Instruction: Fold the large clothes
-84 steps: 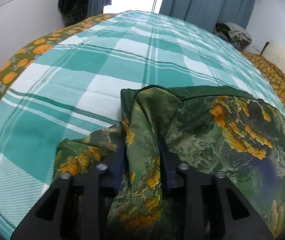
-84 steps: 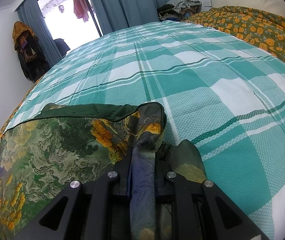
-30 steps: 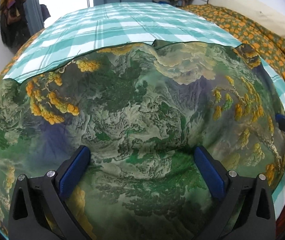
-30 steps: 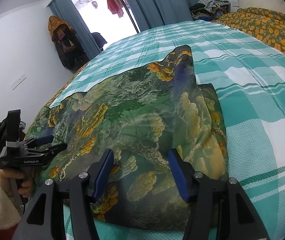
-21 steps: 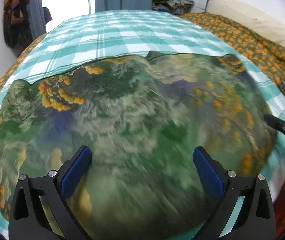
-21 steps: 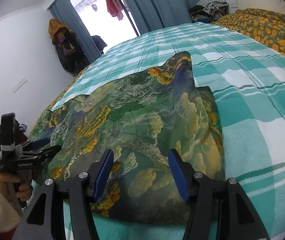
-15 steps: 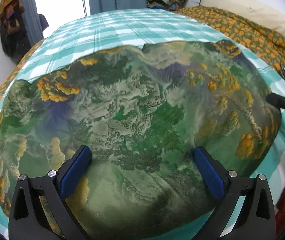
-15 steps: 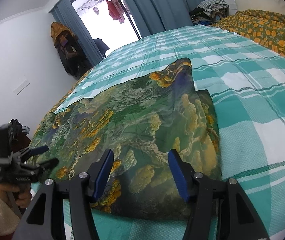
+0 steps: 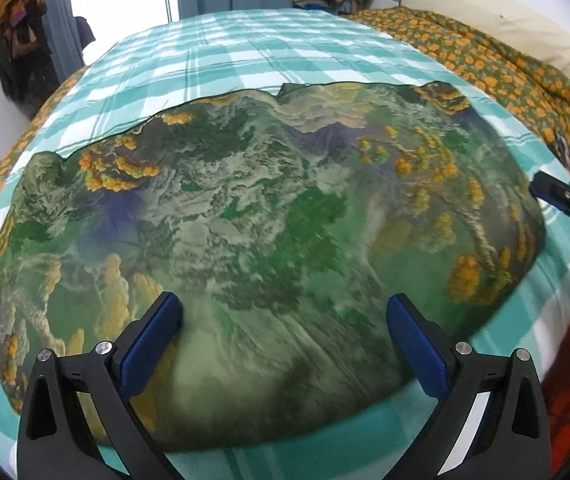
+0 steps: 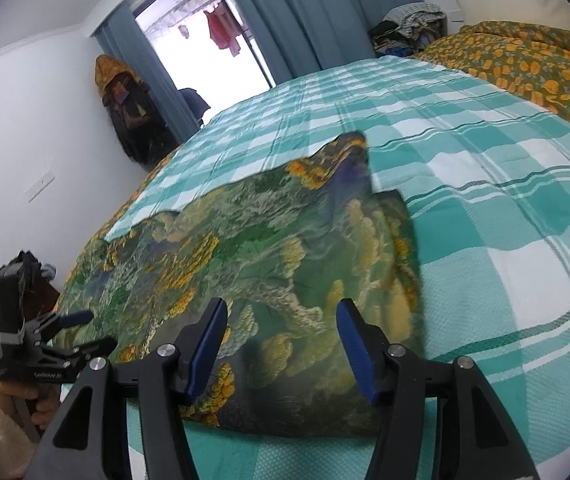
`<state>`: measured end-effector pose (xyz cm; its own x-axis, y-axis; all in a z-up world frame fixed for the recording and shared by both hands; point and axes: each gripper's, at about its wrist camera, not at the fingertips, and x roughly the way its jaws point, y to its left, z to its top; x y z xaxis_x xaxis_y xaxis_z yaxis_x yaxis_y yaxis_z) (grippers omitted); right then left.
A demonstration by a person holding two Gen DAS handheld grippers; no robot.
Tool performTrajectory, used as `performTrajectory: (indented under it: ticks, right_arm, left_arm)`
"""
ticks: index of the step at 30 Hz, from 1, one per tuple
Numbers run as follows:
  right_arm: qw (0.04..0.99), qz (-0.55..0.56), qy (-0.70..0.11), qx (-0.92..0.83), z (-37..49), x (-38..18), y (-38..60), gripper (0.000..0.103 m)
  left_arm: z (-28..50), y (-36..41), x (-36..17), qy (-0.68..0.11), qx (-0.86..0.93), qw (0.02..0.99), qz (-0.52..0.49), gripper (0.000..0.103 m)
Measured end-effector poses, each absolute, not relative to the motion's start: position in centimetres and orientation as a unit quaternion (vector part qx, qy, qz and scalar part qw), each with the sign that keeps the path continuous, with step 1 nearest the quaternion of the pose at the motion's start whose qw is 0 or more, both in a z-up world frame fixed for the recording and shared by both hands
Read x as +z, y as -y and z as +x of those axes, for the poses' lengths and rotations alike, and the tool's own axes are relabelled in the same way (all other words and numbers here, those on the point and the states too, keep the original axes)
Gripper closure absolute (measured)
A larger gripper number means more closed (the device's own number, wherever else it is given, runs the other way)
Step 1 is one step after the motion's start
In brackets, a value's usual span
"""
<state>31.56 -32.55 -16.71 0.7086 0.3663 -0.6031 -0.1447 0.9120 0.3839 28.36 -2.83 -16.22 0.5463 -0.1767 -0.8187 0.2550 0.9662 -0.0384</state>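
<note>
A large green garment with a yellow and purple landscape print (image 9: 253,216) lies folded flat on the teal checked bedspread (image 9: 245,52). My left gripper (image 9: 285,320) is open and empty, above the garment's near edge. My right gripper (image 10: 281,332) is open and empty, above the garment (image 10: 269,248) at its right end. The left gripper also shows in the right wrist view (image 10: 81,330) at the garment's left end, and the right gripper's fingertip (image 9: 557,196) shows at the right edge of the left wrist view.
An orange-flowered quilt (image 10: 525,60) and a cream headboard (image 9: 485,28) lie at the bed's far right. A pile of clothes (image 10: 409,24) sits by blue curtains (image 10: 309,12). Coats hang on the left wall (image 10: 125,112).
Both grippers have let go of the garment corners, opened and drawn back toward the bed's near edge. The garment now lies flat and folded.
</note>
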Motion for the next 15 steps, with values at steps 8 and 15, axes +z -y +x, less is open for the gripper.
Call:
performTrajectory:
  ticks: [8, 15]
  right_arm:
    - [0.910, 0.196, -0.354, 0.092, 30.8, -16.8, 35.6, 0.045]
    - [0.911, 0.193, -0.354, 0.086, 30.3, -16.7, 35.9, 0.045]
  left_arm:
    - [27.3, 3.7, -14.5, -0.454, -0.143, 0.879, 0.037, 0.001]
    - [27.6, 4.3, -13.6, -0.450, -0.147, 0.881, 0.029, 0.001]
